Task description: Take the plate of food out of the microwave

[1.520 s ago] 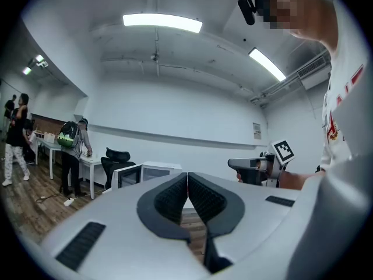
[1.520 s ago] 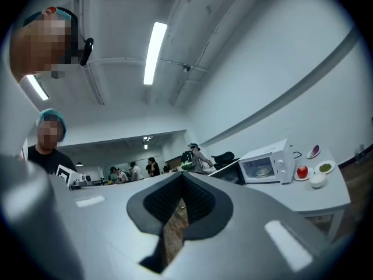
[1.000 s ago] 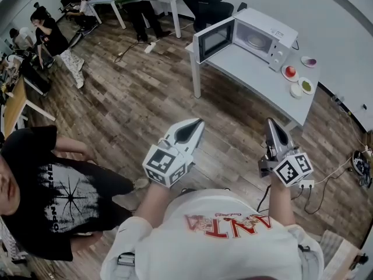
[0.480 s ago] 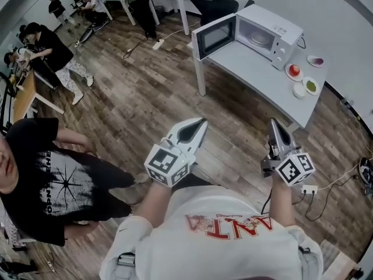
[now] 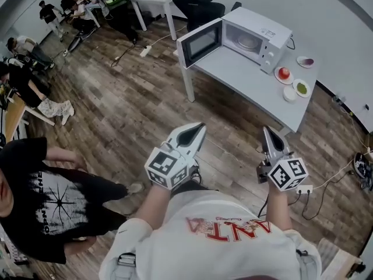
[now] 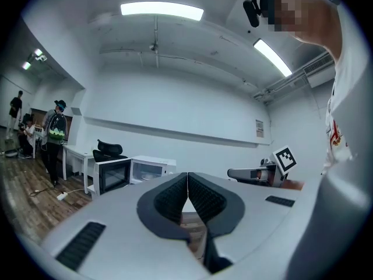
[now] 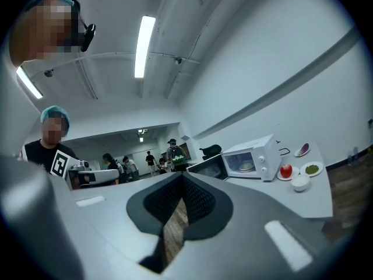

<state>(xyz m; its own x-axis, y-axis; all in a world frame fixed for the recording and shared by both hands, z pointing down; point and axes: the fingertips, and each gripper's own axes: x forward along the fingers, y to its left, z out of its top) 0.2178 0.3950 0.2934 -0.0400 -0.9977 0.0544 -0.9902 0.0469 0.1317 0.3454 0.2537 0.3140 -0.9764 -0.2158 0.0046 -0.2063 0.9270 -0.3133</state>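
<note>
A white microwave (image 5: pixel 250 35) stands on a grey table (image 5: pixel 250 83) across the room, its door (image 5: pixel 199 41) swung open to the left. Inside it sits a plate of food (image 5: pixel 252 41); the right gripper view shows the microwave (image 7: pixel 249 158) and the plate (image 7: pixel 246 167) too. The left gripper view shows the microwave (image 6: pixel 152 169) far off. My left gripper (image 5: pixel 200 126) is shut and empty, held in front of my chest. My right gripper (image 5: pixel 266 130) is shut and empty as well, well short of the table.
On the table right of the microwave are a plate with a red fruit (image 5: pixel 284 73), a plate with green food (image 5: pixel 302 87), a white bowl (image 5: pixel 289 94) and a small dish (image 5: pixel 305 61). A person in black (image 5: pixel 41 197) stands at my left. Cables and a power strip (image 5: pixel 305 188) lie on the wooden floor.
The view has shifted: the table and microwave now sit a little further left. Both grippers stay shut and level in front of me. The people at the far left have moved.
</note>
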